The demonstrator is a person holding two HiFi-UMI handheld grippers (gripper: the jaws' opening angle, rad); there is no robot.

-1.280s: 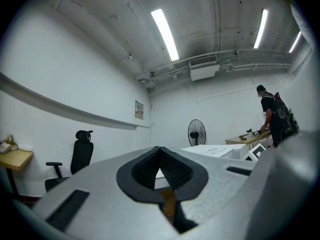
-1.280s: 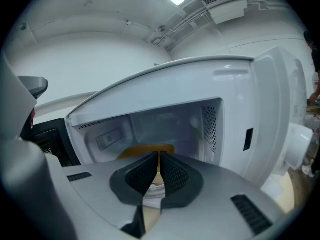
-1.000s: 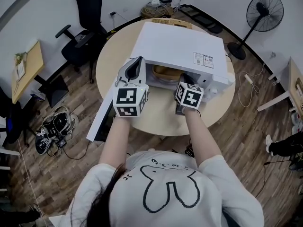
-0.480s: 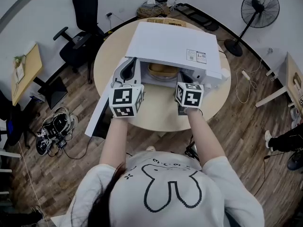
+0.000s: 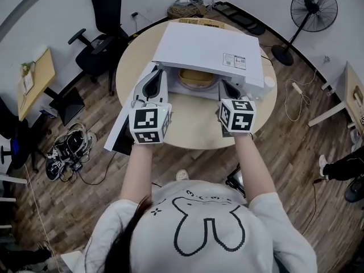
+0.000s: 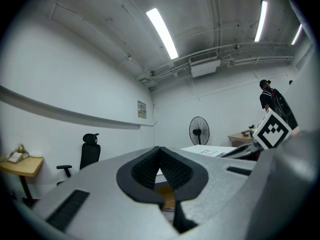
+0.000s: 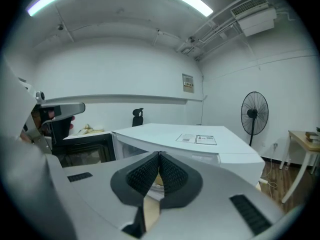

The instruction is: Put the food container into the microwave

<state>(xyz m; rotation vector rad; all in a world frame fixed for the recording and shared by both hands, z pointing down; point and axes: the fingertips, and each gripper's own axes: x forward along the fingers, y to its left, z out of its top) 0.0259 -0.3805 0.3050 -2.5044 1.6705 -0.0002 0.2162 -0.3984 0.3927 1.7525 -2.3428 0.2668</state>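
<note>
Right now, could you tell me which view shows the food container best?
The head view: the food container sits inside the open microwave. Both gripper views catch at most a tan sliver past their shut jaws.

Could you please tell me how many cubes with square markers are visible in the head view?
2. One marker cube rides on the left gripper, before the microwave; the other rides on the right gripper, near its right front corner. None seems hidden.
</note>
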